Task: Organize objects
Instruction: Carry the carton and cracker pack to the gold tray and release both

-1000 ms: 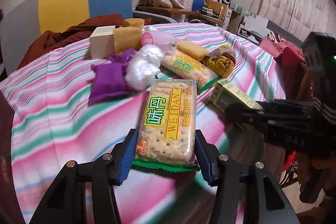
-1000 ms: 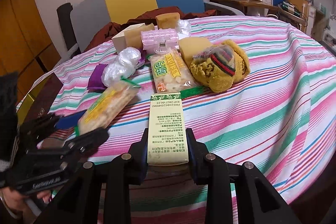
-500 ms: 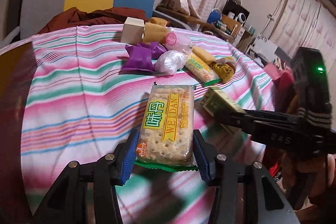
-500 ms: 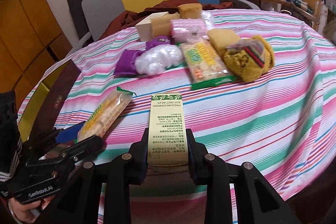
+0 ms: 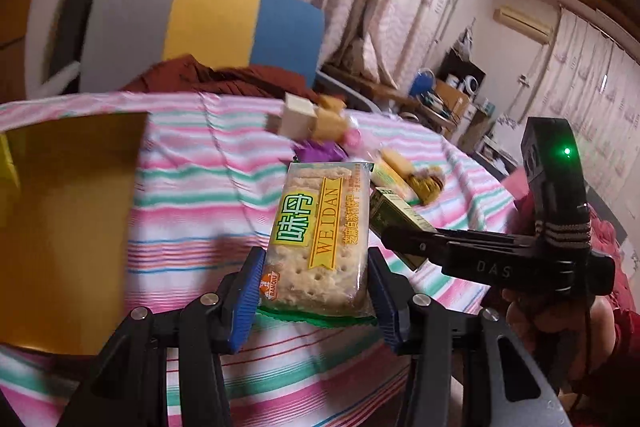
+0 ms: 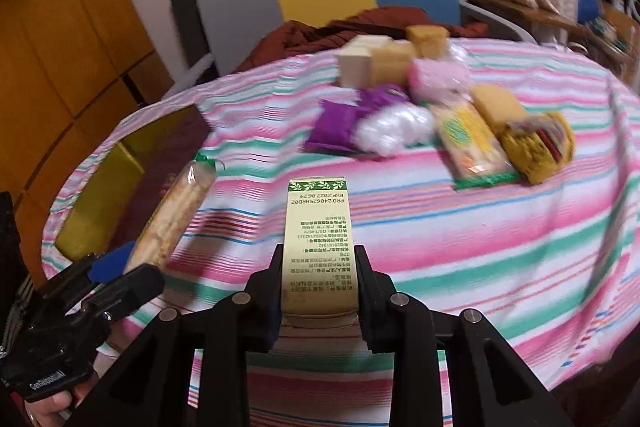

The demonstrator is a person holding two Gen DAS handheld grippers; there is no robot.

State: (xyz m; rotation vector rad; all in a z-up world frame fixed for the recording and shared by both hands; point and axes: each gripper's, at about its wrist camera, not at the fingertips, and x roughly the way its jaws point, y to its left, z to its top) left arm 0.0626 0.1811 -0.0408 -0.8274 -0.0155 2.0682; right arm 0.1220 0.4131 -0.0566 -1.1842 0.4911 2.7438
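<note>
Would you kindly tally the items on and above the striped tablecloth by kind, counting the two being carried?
Cracker packets: 2 (one in the left gripper, one lying on the cloth)
Green-and-cream carton: 1, in the right gripper
Tan blocks: 4
Purple pouches: 2
Clear plastic wad: 1
Pink packet: 1
Yellow knit piece: 1
Total: 12

Far pile of items (image 6: pixel 404 107) motion-blurred in both wrist views, labels unreadable. Cracker pack (image 5: pixel 320 239) hides part of the pile in left view. Gold box (image 5: pixel 68 227) cut off at left edge. Green carton (image 6: pixel 318 247) base hidden between jaws.
</note>
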